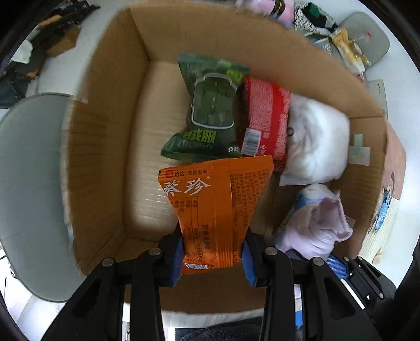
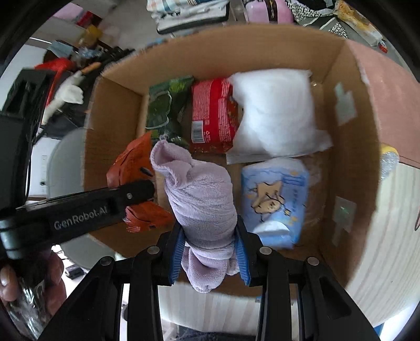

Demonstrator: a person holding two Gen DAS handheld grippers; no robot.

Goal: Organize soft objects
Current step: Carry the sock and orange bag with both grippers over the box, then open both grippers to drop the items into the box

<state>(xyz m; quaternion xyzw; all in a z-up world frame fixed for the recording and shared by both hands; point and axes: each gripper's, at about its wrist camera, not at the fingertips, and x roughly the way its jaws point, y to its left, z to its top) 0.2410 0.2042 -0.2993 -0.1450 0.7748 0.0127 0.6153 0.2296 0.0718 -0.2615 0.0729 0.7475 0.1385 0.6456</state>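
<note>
My left gripper (image 1: 211, 253) is shut on an orange snack packet (image 1: 212, 199) and holds it over the open cardboard box (image 1: 105, 147). My right gripper (image 2: 211, 249) is shut on a rolled lilac towel (image 2: 202, 194), also above the box. The left gripper (image 2: 141, 188) and its orange packet (image 2: 134, 162) show at the left in the right wrist view. The lilac towel (image 1: 315, 225) shows at the lower right in the left wrist view. In the box lie a green pack (image 1: 210, 110), a red pack (image 1: 265, 115), a white stuffing bag (image 1: 315, 141) and a light blue tissue pack (image 2: 275, 199).
The box (image 2: 354, 147) stands on a white table with a grey round chair (image 1: 29, 188) to its left. Beyond the box's far wall lie a grey cap (image 1: 367, 39), pink items (image 2: 267, 10), folded cloths (image 2: 189, 13) and dark clutter (image 2: 68, 68).
</note>
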